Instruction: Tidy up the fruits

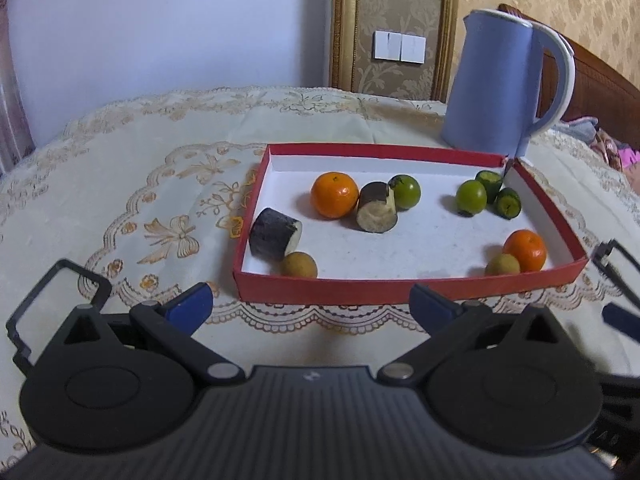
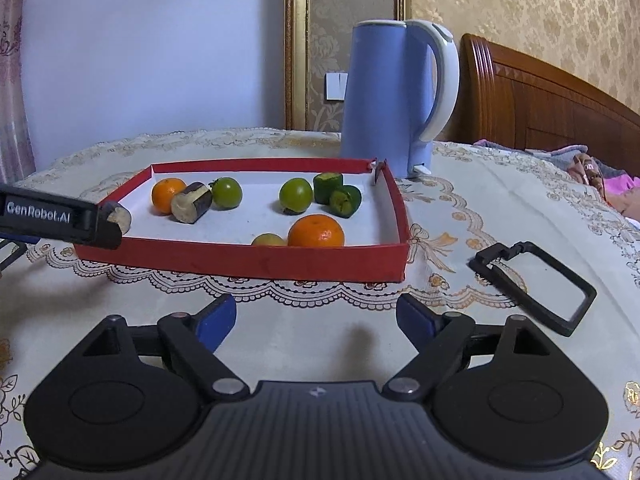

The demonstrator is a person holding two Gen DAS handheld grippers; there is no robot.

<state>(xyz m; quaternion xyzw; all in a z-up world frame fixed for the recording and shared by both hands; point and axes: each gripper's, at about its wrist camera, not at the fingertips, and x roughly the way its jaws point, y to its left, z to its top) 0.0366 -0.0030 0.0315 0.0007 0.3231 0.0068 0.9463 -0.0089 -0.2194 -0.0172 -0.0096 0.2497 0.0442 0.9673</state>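
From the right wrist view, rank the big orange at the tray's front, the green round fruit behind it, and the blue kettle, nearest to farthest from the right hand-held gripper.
1. Orange, front of tray.
2. Green fruit, mid-tray.
3. Kettle, behind tray.

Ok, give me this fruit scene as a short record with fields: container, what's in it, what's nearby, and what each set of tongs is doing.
container: red tray with white floor, on lace tablecloth
oranges: two, far left and near right
green round fruits: two
green cut pieces: two, far right corner
dark cut pieces: two
small tan fruits: two
nearby: blue kettle behind tray
left tongs: open, empty, short of tray
right tongs: open, empty, short of tray
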